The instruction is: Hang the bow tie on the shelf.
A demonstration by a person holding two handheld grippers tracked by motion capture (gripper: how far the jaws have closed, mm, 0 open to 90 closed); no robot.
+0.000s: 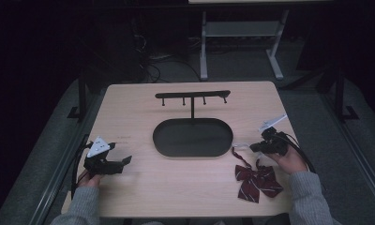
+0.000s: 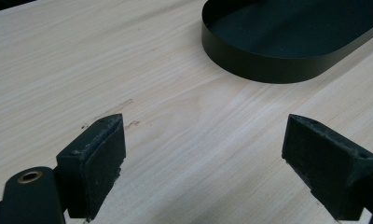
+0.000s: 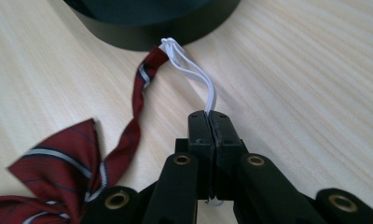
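We saw the right gripper pinching the white elastic loop of the red striped bow tie, beside the black tray on the wooden table.

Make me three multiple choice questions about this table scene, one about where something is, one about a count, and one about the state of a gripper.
1. Where does the red striped bow tie lie?
A. inside the black oval tray
B. on the table near the right gripper
C. hung on the rack

2. How many pegs hang from the bar of the black rack?
A. two
B. four
C. six

3. How does the right gripper stand?
A. shut on the white elastic loop
B. wide open
C. shut on the tray rim

Answers: 1 B, it rests on the wood beside that hand. 2 B, four short pegs show in the high view. 3 A, the white elastic loop runs between the pressed pads.
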